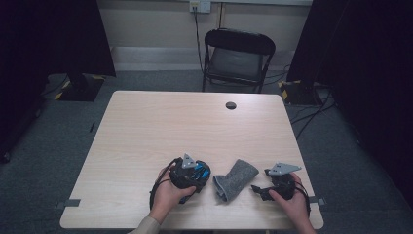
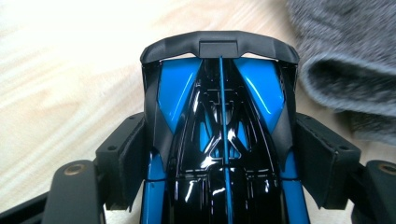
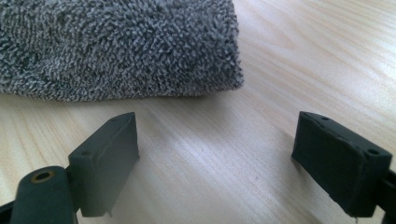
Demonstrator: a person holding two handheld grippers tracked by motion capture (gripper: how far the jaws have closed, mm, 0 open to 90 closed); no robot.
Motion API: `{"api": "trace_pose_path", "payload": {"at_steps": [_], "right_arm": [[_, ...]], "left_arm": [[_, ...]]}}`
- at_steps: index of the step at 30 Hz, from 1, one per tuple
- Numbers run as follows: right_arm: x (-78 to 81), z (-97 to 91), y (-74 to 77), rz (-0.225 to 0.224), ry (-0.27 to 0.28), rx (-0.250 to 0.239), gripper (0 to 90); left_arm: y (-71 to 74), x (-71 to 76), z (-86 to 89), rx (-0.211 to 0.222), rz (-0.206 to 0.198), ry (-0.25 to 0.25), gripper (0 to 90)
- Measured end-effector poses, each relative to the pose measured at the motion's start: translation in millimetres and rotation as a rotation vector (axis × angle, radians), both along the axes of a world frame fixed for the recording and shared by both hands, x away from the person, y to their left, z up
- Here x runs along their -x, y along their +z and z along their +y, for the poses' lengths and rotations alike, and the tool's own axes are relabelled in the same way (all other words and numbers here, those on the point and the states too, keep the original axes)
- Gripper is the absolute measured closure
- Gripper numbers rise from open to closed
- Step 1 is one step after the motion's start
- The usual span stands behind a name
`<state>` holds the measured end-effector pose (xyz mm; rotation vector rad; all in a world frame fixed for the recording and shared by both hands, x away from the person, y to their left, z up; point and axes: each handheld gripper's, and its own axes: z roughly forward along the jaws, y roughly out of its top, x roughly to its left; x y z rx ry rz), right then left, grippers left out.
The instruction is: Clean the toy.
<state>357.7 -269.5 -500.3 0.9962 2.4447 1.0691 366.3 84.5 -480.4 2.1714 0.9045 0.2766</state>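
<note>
No brand, label or readable writing shows on any of the things. At the near edge of the pale wood-grain worktop [image 1: 146, 131] the person's left hand [image 1: 168, 194] wraps the left gripper [image 2: 219, 154] from below and behind, forearm coming in from the near side, and the gripper points toward the far right. Its jaws are closed on a glossy blue and black toy car [image 2: 219, 116], the pads pressing the car's two flanks just behind the matt black wing that spans its end; the car's body is shiny black with bright blue panels and a thin blue line down its middle, and in the high view it sits at the gripper's far right tip [image 1: 198, 171]. The right hand [image 1: 292, 200] holds the right gripper [image 3: 217, 154] low over the worktop near the right edge, pointed left, with its jaws standing wide apart and only bare wood between them. A grey fluffy folded towel [image 1: 236, 179] lies flat on the worktop between the two grippers, just beside the car and a little beyond the right gripper's tips, touching neither jaw. A black folding chair [image 1: 237, 58] stands on the grey carpet beyond the far edge.
</note>
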Motion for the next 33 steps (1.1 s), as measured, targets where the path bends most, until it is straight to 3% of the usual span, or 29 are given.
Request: {"api": "trace_pose_path", "payload": {"at_steps": [7,17,23,28,30,31,33], "right_arm": [[-0.1,0.2,0.2,-0.001,-0.012,-0.002,14.2],[-0.4,-4.3,7.8,0.002,-0.012,-0.020,14.3],[1.1,5.5,28.2,-0.048,0.061,-0.009,14.3],[0.2,13.2,41.8,-0.065,0.100,-0.051,14.3],[-0.4,21.2,51.5,-0.083,0.155,-0.060,14.2],[-0.4,21.2,51.5,-0.083,0.155,-0.060,14.2],[-0.4,37.5,57.5,-0.079,0.252,-0.048,13.9]], "left_arm": [[13.5,-0.7,11.2,0.049,-0.027,0.007,25.6],[21.3,-0.5,17.3,0.069,-0.051,0.005,25.5],[29.0,-1.4,19.6,0.095,-0.061,0.009,25.5],[32.1,-2.1,19.8,0.109,-0.065,0.007,25.5],[33.4,-2.2,19.6,0.116,-0.067,0.009,25.5],[34.5,-2.7,19.7,0.117,-0.065,0.010,25.5],[35.8,-3.4,19.5,0.124,-0.068,0.012,25.5]]}}
